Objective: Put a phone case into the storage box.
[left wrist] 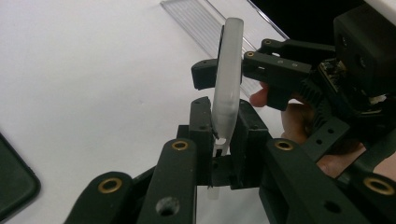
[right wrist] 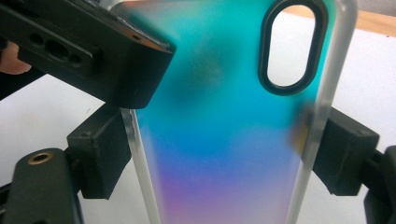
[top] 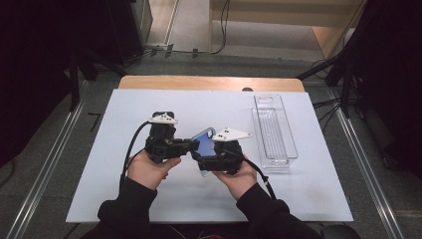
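Observation:
A frosted phone case (top: 204, 139) with a teal-to-purple iridescent back is held up over the white mat between both grippers. In the left gripper view the case (left wrist: 228, 79) stands on edge, and my left gripper (left wrist: 223, 122) is shut on its lower rim. The right gripper (left wrist: 231, 70) spans the case farther up. In the right gripper view the case (right wrist: 219, 116) with its oval camera cutout sits across my right gripper (right wrist: 219, 154), one pad against each long side. In the high view the left gripper (top: 195, 145) and right gripper (top: 209, 151) meet at the case.
A clear plastic tray (top: 274, 130) lies lengthwise at the mat's right; its ribbed floor (left wrist: 205, 23) shows behind the case. A black phone (left wrist: 14, 184) lies flat on the mat near the left hand. The white mat (top: 124, 109) covers a wooden table.

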`<state>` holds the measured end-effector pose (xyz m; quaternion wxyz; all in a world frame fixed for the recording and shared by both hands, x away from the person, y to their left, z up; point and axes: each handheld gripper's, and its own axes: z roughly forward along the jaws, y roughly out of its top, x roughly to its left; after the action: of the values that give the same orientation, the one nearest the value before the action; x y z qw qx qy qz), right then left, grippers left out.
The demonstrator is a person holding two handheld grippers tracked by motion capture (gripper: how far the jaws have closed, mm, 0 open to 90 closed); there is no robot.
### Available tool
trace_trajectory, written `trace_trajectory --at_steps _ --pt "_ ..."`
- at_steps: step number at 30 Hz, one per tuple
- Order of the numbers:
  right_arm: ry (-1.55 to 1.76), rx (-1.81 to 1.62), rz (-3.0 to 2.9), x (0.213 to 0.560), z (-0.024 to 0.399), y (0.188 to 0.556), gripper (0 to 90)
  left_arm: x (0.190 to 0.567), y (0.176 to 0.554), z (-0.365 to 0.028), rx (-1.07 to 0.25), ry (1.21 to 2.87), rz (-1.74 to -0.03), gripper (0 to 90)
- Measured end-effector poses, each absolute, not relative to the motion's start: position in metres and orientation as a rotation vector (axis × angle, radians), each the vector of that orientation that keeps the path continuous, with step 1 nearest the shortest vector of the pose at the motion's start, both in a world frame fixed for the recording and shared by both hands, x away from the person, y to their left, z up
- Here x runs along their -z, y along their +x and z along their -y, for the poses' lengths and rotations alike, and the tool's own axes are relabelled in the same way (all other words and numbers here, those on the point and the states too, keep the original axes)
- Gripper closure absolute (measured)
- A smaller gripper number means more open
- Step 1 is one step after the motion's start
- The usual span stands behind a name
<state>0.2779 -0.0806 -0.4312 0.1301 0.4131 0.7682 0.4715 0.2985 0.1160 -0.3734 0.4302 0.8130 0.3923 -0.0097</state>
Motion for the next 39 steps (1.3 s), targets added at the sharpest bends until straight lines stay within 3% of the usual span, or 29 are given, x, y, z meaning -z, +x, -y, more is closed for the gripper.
trace_trajectory --at_steps 11,22,27,39 --pt "1.191 -1.345 -2.261 0.436 0.079 0.279 15.0 0.363 0.298 -0.124 -0.005 1.987 -0.969 68.1" --pt "1.246 -1.318 -2.229 0.438 0.094 0.289 14.9 0.363 0.301 -0.133 0.003 1.996 -0.885 39.2" --pt "1.265 -1.308 -2.221 0.439 0.1 0.293 15.0 0.368 0.3 -0.131 -0.016 2.058 -0.831 34.5" --pt "1.278 -1.31 -2.23 0.438 0.111 0.299 14.9 0.391 0.303 -0.143 0.029 2.07 -0.795 34.4"
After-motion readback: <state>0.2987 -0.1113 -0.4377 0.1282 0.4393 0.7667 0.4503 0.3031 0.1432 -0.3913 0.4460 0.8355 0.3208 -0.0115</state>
